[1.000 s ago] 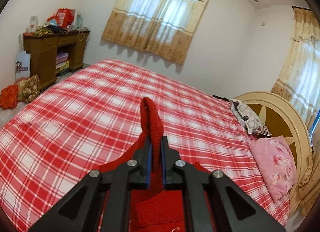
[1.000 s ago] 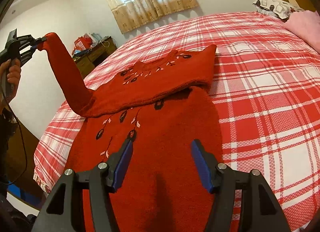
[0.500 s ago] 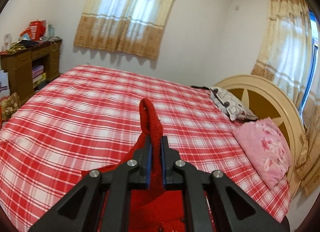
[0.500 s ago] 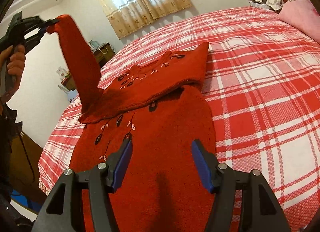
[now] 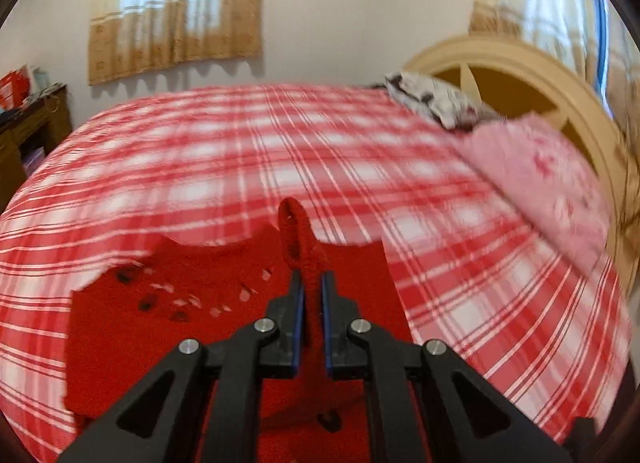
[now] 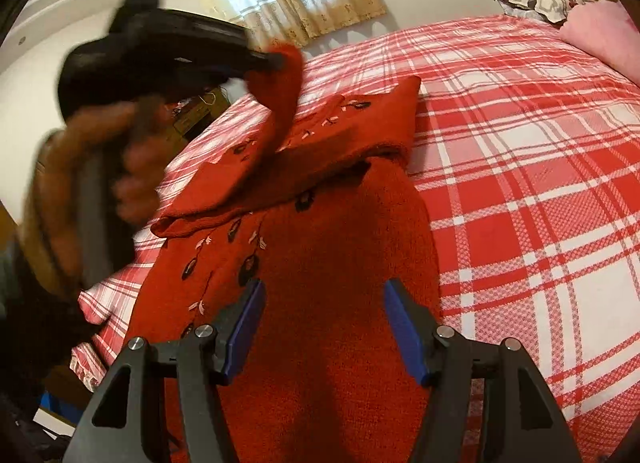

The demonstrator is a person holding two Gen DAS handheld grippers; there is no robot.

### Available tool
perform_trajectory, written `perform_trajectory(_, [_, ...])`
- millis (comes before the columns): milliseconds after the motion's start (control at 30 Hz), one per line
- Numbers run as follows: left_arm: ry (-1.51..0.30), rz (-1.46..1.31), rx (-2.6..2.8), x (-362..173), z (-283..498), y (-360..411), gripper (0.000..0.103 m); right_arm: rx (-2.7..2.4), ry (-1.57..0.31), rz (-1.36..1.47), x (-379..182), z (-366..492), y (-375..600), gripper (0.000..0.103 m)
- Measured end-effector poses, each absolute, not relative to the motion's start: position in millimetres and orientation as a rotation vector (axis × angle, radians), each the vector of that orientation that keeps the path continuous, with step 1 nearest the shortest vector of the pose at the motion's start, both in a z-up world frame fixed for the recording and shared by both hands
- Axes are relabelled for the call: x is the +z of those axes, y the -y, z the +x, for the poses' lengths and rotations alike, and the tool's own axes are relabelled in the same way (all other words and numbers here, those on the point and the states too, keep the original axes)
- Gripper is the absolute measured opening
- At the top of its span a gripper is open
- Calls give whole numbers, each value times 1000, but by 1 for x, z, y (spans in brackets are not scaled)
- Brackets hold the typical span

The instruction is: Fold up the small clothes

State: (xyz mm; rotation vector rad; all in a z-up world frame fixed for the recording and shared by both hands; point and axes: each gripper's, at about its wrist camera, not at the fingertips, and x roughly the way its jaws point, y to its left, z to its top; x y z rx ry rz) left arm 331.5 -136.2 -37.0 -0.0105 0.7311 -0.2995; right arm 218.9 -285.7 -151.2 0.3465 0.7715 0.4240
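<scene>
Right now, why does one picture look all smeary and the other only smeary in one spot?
Left wrist view: the plaid bed cover and pink pillow are streaked, while the left claw holding the red sleeve looks sharp. Right wrist view: the bed and red sweater are crisp; only the hand is smeared. Both views bulge like a fishbowl.

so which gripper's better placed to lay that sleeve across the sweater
Left. The left gripper is shut on the sleeve cuff, above the red sweater. The right gripper is open and holds nothing.
</scene>
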Motion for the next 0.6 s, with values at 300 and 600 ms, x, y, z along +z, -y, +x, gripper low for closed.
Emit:
perform_trajectory(300, [-633,106,-399,-26,282,137,72,441,-737,445,-144,220,306,63])
perform_trajectory(600, [-677,235,-63,-79,240,-10,80,389,-712,436,-136,219,315,63])
